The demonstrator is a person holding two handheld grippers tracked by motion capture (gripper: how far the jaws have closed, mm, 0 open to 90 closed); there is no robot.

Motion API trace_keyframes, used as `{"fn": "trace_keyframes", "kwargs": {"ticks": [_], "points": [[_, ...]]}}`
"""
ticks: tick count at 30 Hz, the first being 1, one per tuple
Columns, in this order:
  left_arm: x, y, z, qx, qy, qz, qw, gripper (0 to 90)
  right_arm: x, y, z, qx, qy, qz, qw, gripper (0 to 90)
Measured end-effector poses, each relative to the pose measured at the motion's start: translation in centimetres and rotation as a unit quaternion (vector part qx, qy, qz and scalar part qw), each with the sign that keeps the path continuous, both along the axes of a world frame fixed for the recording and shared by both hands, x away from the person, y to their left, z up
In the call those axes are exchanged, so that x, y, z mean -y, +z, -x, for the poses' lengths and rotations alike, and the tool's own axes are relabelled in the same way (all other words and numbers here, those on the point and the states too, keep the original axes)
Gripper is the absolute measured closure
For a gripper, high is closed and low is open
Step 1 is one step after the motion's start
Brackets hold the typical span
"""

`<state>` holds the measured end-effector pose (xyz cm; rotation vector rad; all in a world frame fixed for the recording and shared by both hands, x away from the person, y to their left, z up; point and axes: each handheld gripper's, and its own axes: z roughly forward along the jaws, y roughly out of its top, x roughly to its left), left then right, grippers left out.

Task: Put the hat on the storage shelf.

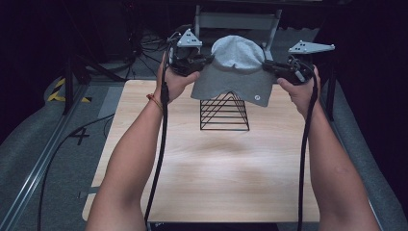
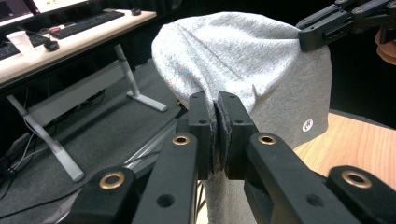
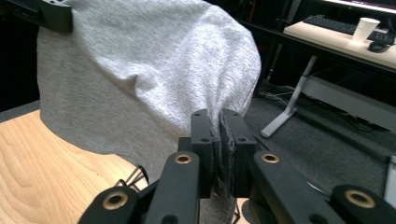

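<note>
We have the grey beanie (image 1: 234, 67) up in the air between us, stretched above the black wire rack (image 1: 224, 111) at the far end of the wooden table (image 1: 211, 163). Our left gripper (image 1: 204, 60) is clamped on the hat's left edge, and from the left gripper view the jaws stand pressed together with a fold of grey knit pinched between the pads. Our right gripper (image 1: 269, 65) does the same on the opposite edge — jaws closed tight on the fabric, nothing slack in the bite.

Holding it from both sides makes sense: the pull spreads the hat wide, so its open bottom hem hangs down toward the rack's peak. The hem already overlaps the top of the wire triangle in the high view, though whether cloth touches wire we cannot tell. The small round logo (image 1: 257, 97) faces us on the lower right of the hat.

By our reckoning the job is to drape the hat over that rack — next comes a level, even lowering, both hands together, so neither side snags.
</note>
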<state>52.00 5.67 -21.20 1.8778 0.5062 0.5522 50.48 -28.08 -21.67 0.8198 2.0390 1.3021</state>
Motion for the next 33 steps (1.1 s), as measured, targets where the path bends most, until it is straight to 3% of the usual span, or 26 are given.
{"fn": "trace_keyframes", "kwargs": {"ticks": [3, 12, 16, 20, 24, 30, 33], "points": [[0.1, -0.2, 0.2, -0.003, -0.002, -0.003, 1.0, 84.9, 0.2, 0.2, 0.2, 0.001, 0.001, 0.0, 1.0, 84.3], [-0.6, -2.8, 0.7, -0.019, -0.022, 0.01, 0.9995, 84.9, 0.2, -1.2, 0.9, -0.007, 0.009, 0.014, 0.9998, 84.3], [-1.4, -3.2, 0.8, -0.022, -0.02, 0.031, 0.999, 84.9, 0.1, -1.6, 1.2, -0.007, 0.013, 0.018, 0.9997, 84.2], [-1.4, -3.4, 1.0, -0.019, -0.02, 0.008, 0.9996, 84.9, -0.1, -1.6, 1.5, -0.008, 0.016, 0.018, 0.9997, 84.2], [-1.1, -4.7, 0.9, -0.025, -0.017, -0.005, 0.9995, 84.8, -0.5, -2.4, 1.6, -0.012, 0.018, 0.034, 0.9992, 84.2], [-0.5, -7.4, -0.1, -0.038, -0.009, -0.006, 0.9992, 84.6, -0.7, -4.6, 0.7, -0.028, 0.008, 0.039, 0.9988, 84.1], [-0.5, -8.9, -0.6, -0.056, -0.009, 0.0, 0.9984, 84.6, -0.6, -5.7, 0.1, -0.041, 0.004, 0.035, 0.9985, 84.1]]}}
